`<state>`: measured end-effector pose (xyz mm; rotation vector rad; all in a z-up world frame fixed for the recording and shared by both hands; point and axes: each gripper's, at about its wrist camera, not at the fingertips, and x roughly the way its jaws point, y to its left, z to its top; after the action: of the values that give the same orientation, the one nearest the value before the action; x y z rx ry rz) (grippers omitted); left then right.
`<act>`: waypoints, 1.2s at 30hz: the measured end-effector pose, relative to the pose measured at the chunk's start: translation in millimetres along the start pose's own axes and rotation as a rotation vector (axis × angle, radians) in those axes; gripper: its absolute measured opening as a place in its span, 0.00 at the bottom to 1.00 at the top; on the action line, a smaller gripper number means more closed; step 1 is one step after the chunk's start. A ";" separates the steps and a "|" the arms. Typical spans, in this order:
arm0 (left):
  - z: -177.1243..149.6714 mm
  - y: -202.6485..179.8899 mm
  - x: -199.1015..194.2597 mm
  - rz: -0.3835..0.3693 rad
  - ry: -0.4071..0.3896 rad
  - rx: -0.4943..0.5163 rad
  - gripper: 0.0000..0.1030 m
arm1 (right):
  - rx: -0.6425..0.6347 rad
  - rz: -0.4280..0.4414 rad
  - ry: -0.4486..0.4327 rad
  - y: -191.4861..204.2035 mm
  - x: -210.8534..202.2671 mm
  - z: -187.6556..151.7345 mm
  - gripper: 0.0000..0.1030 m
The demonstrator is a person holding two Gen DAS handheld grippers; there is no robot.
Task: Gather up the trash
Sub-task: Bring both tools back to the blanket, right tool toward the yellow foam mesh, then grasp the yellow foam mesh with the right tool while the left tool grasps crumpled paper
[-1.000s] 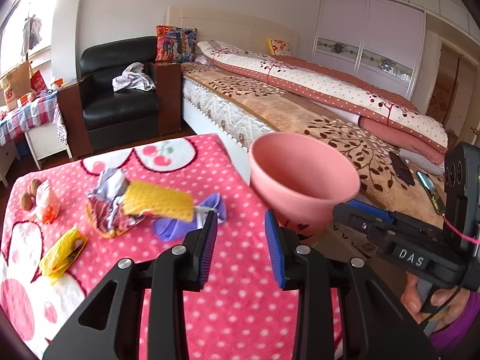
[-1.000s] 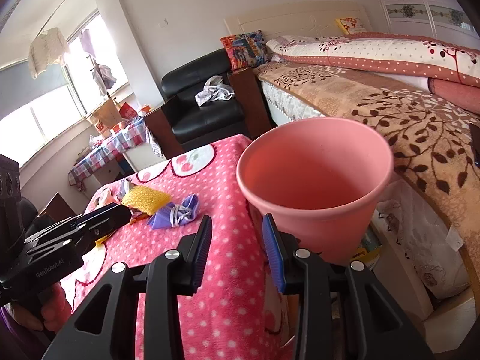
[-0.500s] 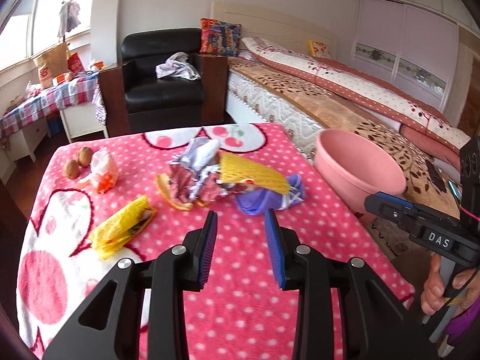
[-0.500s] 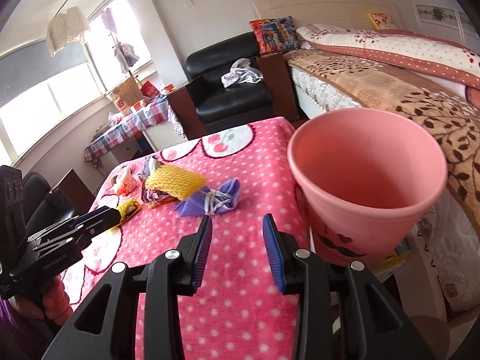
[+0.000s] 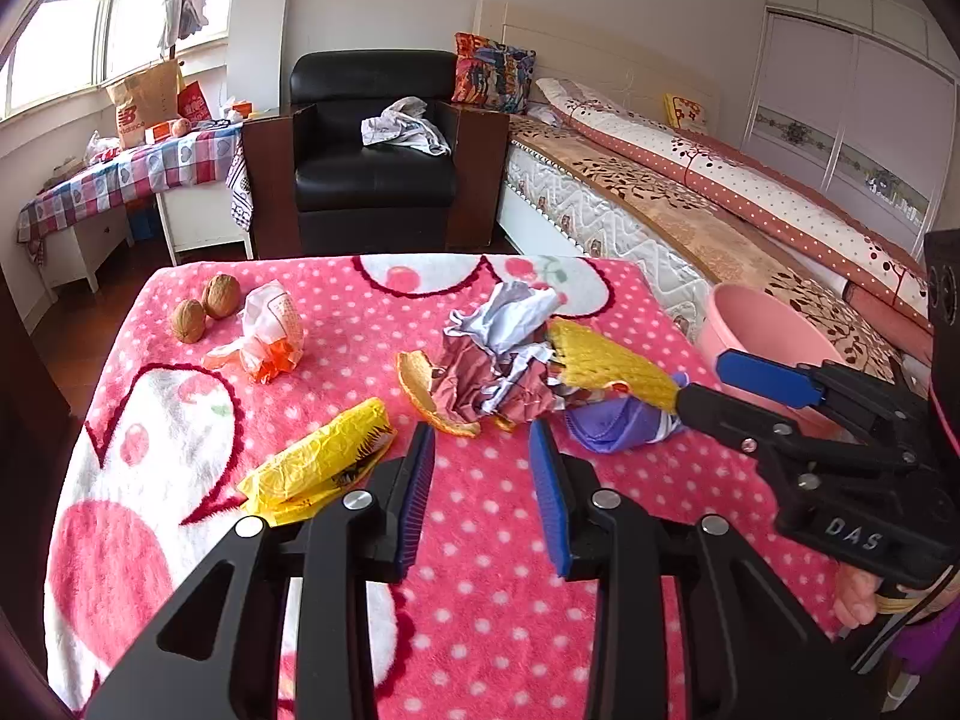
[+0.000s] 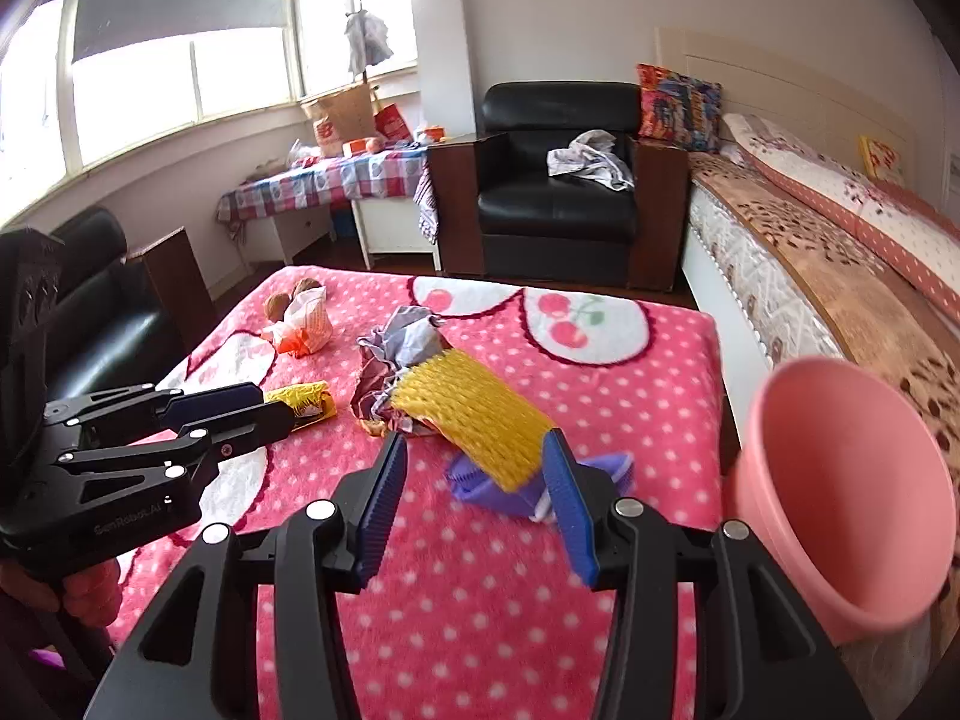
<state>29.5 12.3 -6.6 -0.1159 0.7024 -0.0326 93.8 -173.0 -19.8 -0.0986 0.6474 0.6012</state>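
Trash lies on the pink dotted blanket (image 5: 480, 588): a yellow foam net (image 6: 474, 426), a purple wrapper (image 6: 480, 489) under it, crumpled foil paper (image 5: 504, 354), an orange peel (image 5: 420, 390), a yellow wrapper (image 5: 318, 468) and an orange-white bag (image 5: 273, 333). A pink bin (image 6: 840, 498) stands off the table's right edge. My right gripper (image 6: 477, 501) is open, its jaws either side of the foam net's near end. My left gripper (image 5: 483, 480) is open and empty, just short of the peel and beside the yellow wrapper.
Two walnuts (image 5: 204, 306) sit at the far left of the blanket. A black armchair (image 5: 372, 162) stands beyond the table, a bed (image 5: 720, 204) along the right, and a checked side table (image 5: 120, 180) by the window.
Both grippers swung left from the pink bin toward the trash pile. The right gripper has opened wider and closed in on the yellow foam net.
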 end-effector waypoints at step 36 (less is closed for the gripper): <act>29.0 9.3 85.0 -0.035 0.069 -0.003 0.14 | 0.067 0.094 0.021 -16.8 20.1 2.9 0.41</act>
<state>113.0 18.5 -40.3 -0.1303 0.7689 -0.0691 117.5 -176.1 -30.9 -0.0117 0.6953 0.6687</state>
